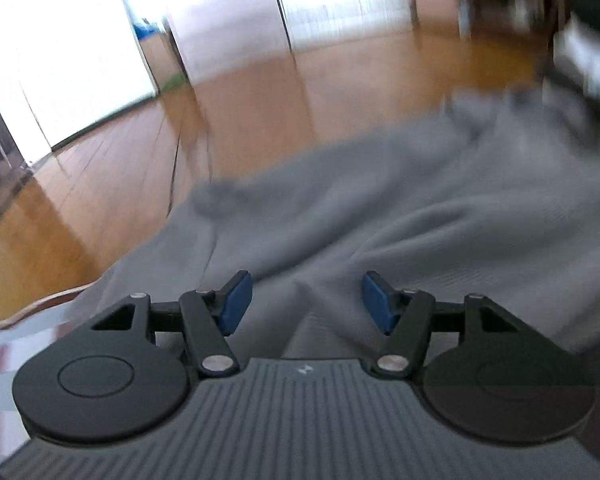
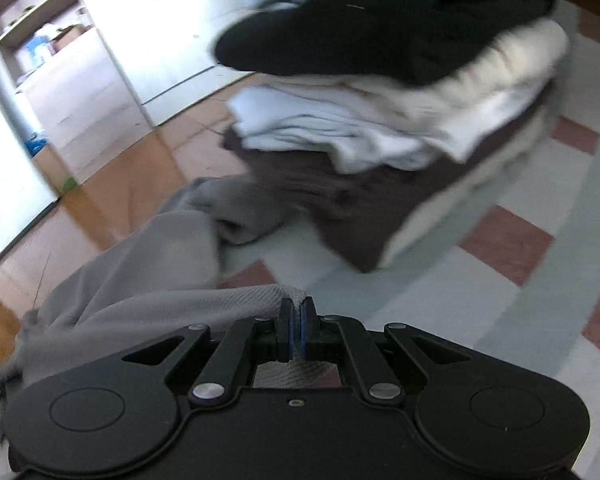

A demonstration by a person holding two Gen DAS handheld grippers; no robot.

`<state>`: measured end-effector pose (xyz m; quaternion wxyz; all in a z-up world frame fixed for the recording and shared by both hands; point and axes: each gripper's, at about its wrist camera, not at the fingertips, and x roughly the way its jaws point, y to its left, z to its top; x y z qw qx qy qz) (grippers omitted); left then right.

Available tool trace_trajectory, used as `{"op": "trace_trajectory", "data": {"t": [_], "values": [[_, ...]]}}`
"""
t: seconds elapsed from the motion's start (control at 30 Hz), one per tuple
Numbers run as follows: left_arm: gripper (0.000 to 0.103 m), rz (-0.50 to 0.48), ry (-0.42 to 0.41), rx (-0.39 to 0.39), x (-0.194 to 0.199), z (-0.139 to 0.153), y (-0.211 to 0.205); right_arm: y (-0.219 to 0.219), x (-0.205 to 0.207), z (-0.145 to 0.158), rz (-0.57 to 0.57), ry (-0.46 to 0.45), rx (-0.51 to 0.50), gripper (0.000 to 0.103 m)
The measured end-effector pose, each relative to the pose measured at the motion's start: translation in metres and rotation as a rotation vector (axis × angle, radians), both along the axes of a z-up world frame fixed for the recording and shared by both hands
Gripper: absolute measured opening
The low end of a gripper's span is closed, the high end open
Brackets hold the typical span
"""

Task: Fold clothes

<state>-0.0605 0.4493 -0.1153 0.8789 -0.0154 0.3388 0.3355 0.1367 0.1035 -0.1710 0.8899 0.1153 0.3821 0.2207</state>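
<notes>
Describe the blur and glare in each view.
Left wrist view: the grey garment and wooden floor are smeared by motion blur, the doorways blown out white; only the left gripper, jaws open, is sharp. Right wrist view: the clothes pile is blurred, glare washes out the upper left; the right gripper stays crisp.

Light: daylight blew out the windows (image 1: pixel 80 40).
Glare: floor (image 1: pixel 340 80) shone.
Blur: motion smeared both views.
Edges: fisheye-bent.
</notes>
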Motion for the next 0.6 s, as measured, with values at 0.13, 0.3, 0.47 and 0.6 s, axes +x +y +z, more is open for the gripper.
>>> {"op": "trace_trajectory", "data": {"t": [0.13, 0.3, 0.47, 0.6], "values": [[0.061, -0.049, -0.018, -0.047, -0.016, 0.016, -0.010, -0.009, 0.005, -0.003, -0.024, 0.039, 0.063, 0.004], [0.078, -0.086, -0.020, -0.186, -0.024, 0.014, -0.014, 0.017, -0.007, -0.001, 0.007, -0.042, -0.117, 0.004], [0.078, -0.117, -0.001, -0.298, -0.025, 0.005, -0.015, 0.030, -0.012, 0.001, 0.047, -0.116, -0.230, 0.004], [0.078, -0.140, 0.028, -0.467, -0.020, -0.019, 0.002, 0.021, -0.007, 0.000, 0.053, -0.101, -0.172, 0.006]]}}
